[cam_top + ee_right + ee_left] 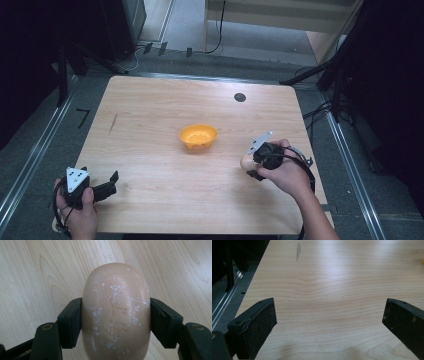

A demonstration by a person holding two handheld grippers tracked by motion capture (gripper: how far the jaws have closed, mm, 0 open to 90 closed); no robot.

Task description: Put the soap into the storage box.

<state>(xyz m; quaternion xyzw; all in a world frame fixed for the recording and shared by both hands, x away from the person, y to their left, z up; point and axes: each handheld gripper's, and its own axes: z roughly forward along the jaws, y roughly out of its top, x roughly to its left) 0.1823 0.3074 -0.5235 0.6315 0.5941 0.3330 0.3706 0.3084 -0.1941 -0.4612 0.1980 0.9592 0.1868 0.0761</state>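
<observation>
While the right gripper (pixel 115 322) is squeezing a pale, rounded bar of soap (pixel 116 312) between both jaws near the right edge of the wooden table (pixel 150 140), the left gripper (pixel 329 322) is sitting at the near left corner with its jaws spread wide and gripping nothing. An orange bowl (pixel 198 137) is standing at the middle of the table, well apart from both grippers. White flecks are showing on the soap's surface.
</observation>
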